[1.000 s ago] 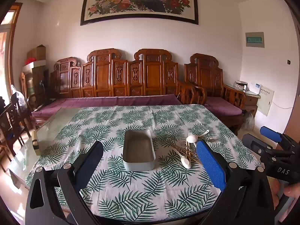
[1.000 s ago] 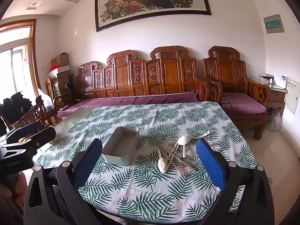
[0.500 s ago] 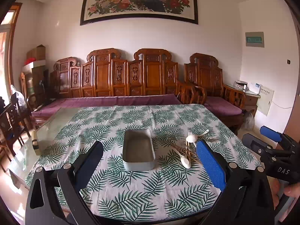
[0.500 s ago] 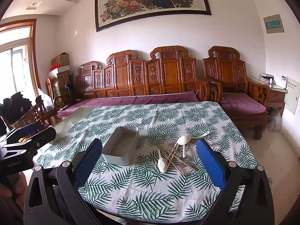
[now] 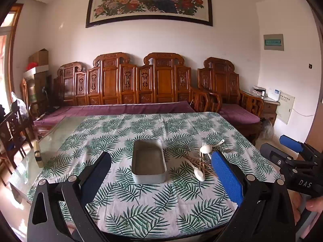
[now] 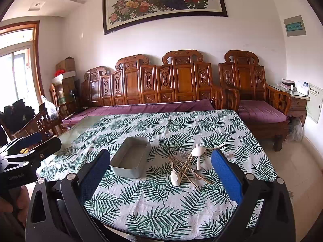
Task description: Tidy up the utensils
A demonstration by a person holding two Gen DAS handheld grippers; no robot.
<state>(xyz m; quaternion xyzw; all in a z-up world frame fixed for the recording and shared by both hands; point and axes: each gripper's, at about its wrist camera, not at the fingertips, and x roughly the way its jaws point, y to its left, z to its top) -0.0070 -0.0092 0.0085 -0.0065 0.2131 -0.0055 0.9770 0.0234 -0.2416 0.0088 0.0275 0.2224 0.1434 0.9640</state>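
An empty grey rectangular tin [image 5: 149, 164] [image 6: 131, 158] stands in the middle of the leaf-print tablecloth [image 5: 153, 207] [image 6: 161, 201]. To its right lies a loose pile of utensils [image 5: 199, 163] [image 6: 188, 165]: white plastic spoons [image 6: 175, 176], wooden chopsticks [image 6: 190, 172] and a metal fork [image 6: 182, 152]. My left gripper [image 5: 161, 173] is open and empty, held above the table's near edge. My right gripper [image 6: 161, 173] is open and empty at the same distance. Each shows in the other's view: the right one at the right edge [image 5: 290, 157], the left one at the left edge [image 6: 26, 151].
A carved wooden sofa with purple cushions [image 5: 129, 109] runs behind the table, and an armchair [image 6: 260, 113] stands at the back right. Dark wooden chairs [image 5: 12, 131] stand at the left. A small pale object [image 5: 37, 153] sits on the bare glass at the table's left edge.
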